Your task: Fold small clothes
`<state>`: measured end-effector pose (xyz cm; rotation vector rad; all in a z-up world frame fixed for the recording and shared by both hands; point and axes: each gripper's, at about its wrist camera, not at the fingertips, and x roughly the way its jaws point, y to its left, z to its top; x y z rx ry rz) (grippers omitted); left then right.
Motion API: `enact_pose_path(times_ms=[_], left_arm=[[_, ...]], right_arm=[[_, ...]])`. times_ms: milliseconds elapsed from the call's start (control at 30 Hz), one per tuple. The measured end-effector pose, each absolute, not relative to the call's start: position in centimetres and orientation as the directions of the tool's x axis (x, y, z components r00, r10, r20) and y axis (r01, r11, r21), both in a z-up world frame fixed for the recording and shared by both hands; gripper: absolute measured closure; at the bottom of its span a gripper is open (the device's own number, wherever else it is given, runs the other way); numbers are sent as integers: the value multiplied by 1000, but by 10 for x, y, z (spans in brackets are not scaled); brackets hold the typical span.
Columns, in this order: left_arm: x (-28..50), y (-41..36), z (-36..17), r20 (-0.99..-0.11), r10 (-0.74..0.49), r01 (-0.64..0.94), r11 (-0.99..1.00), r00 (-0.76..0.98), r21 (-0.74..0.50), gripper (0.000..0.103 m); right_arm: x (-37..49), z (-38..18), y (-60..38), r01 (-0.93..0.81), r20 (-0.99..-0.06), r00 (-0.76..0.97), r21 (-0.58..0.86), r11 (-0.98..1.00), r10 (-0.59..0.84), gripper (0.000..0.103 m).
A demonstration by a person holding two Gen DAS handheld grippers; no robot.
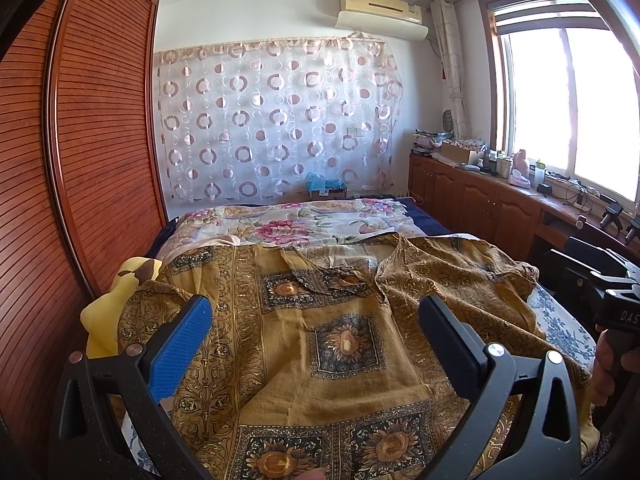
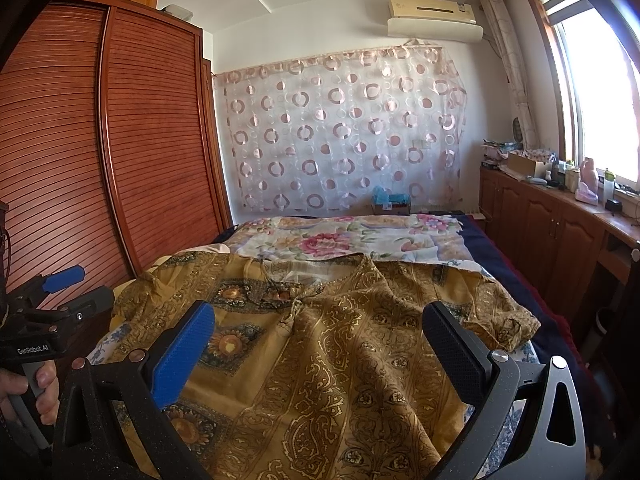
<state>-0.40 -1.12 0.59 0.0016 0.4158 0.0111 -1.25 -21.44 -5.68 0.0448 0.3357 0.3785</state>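
A: Shirt (image 1: 344,344) status? Ochre, sunflower squares, lying wrinkled on the bed (image 2: 500,276).
B: Nearby: yellow pillow (image 1: 106,312), floral sheet (image 2: 344,240). Left gripper (image 1: 316,320) and right gripper (image 2: 320,328) jaws wide, holding nothing.

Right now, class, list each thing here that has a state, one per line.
Left hand-held gripper: open, holding nothing.
Right hand-held gripper: open, holding nothing.
Shirt: spread out on the bed, not yet folded.
Wardrobe doors: shut.
Cabinet doors: shut.
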Motion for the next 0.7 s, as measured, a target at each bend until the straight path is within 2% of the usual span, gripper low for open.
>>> enact_pose_path(times_ms=[400, 700], left_arm=[[-5, -14, 8, -407, 15, -15, 1000, 913, 2, 0], [11, 2, 5, -441, 39, -57, 998, 897, -26, 0]], right_arm=[[-12, -57, -213, -356, -311, 875, 105, 929, 370, 0], [2, -61, -210, -381, -316, 858, 138, 914, 405, 0]])
